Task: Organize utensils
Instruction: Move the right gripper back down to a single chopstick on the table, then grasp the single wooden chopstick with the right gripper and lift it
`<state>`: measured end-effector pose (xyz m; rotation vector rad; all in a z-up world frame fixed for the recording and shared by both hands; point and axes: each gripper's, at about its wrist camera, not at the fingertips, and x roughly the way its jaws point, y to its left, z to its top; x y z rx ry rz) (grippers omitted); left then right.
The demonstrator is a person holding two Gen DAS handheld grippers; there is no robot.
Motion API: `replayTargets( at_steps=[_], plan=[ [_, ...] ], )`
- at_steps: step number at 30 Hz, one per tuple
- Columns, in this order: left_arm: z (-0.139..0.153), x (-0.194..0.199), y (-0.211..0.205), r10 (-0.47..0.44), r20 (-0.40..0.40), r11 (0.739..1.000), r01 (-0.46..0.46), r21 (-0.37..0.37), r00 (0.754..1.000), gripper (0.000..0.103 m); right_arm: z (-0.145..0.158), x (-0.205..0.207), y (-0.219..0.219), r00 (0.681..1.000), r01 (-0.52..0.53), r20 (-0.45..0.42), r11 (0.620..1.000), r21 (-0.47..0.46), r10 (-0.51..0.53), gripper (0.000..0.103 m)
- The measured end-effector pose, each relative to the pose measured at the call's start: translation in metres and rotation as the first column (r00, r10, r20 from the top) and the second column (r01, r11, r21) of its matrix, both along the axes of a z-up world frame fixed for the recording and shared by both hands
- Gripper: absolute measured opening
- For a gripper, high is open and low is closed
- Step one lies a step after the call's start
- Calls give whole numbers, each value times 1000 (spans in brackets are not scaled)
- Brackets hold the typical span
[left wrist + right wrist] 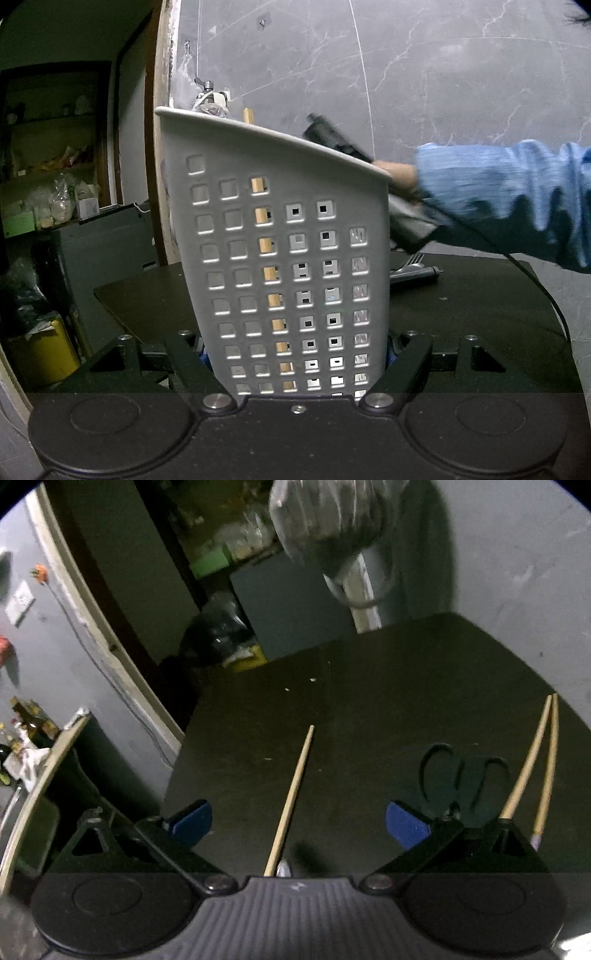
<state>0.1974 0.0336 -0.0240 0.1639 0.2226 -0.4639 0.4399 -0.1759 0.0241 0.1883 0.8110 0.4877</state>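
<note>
Left wrist close behind holder [291, 258], right wrist overlooking table [369, 701]

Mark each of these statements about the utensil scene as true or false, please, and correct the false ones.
1. The left gripper is clamped on the white perforated holder. True.
2. The right gripper is shut on a chopstick. False: its jaws stand wide open, and the single chopstick lies on the black table between them.
3. Black scissors lie on the table. True.
4. The holder is empty. False: a wooden stick stands inside, showing above the rim.
5. Two more chopsticks lie right of the scissors. True.
</note>
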Motion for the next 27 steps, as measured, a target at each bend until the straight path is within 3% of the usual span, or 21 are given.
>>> replayTargets(
  at_steps=[8, 12, 17, 19, 20, 23, 27],
  plan=[
    [-1, 1, 2, -11, -5, 1000, 11, 0, 1000, 77, -28, 35, 29, 994, -9, -108, 998, -65, 2, 103],
    [-2, 2, 1, -11, -7, 1000, 11, 2, 1000, 77, -31, 35, 47, 995, -17, -96, 988, -154, 2, 97],
    [-2, 2, 1, -12, -9, 1000, 12, 1, 1000, 77, -26, 30, 67, 998, -34, -57, 963, -267, 19, 58],
    [-2, 3, 0, -12, -11, 1000, 12, 3, 1000, 77, -24, 27, 70, 998, -46, -57, 957, -285, 31, 50],
    [-2, 3, 0, -11, -12, 1000, 12, 4, 1000, 77, -23, 26, 72, 998, -49, -56, 953, -299, 34, 41],
    [-2, 4, -2, -10, -15, 1000, 10, 7, 1000, 77, -21, 23, 80, 997, -64, -58, 942, -329, 47, 25],
    [-2, 5, -3, -9, -17, 1000, 9, 9, 1000, 77, -14, 23, 83, 995, -78, -84, 938, -339, 53, 11]
  ],
)
